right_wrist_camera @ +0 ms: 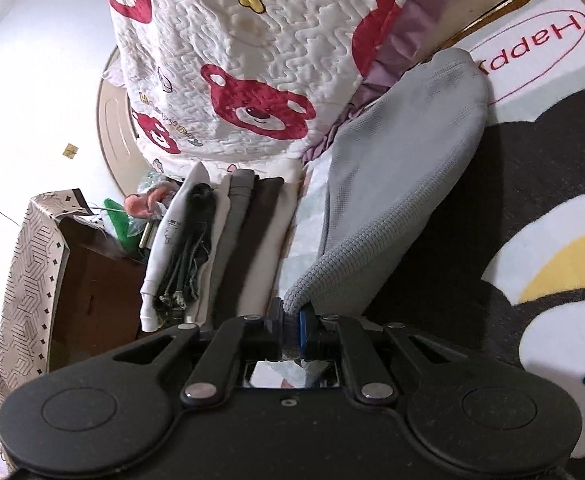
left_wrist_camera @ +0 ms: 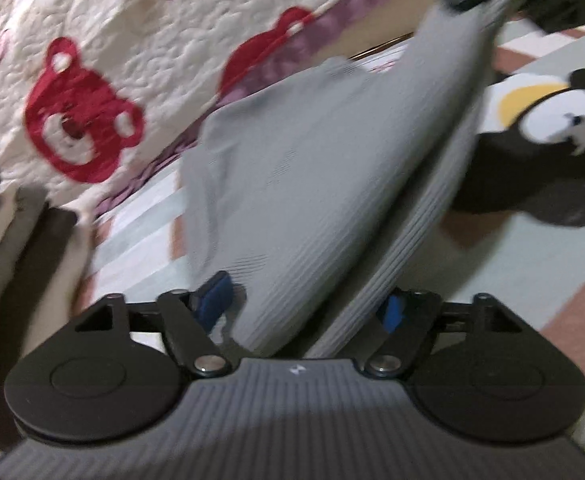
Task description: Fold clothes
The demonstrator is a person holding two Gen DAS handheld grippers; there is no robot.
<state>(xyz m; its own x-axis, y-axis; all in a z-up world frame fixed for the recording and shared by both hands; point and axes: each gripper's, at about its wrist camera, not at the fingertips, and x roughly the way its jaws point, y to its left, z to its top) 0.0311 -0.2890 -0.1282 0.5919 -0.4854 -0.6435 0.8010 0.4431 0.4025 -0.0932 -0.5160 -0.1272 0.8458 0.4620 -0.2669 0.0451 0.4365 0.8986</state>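
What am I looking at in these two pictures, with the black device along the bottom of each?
Each picture comes from a camera mounted on a hand-held two-finger gripper; the black device is the gripper itself. In the right wrist view, the right gripper is shut on an edge of a grey ribbed garment. In the left wrist view, the same garment passes between the left gripper jaws, which stand apart; whether its pads press is unclear. Below lies a cartoon-print mat, beside a bear-print quilt and a stack of folded clothes.
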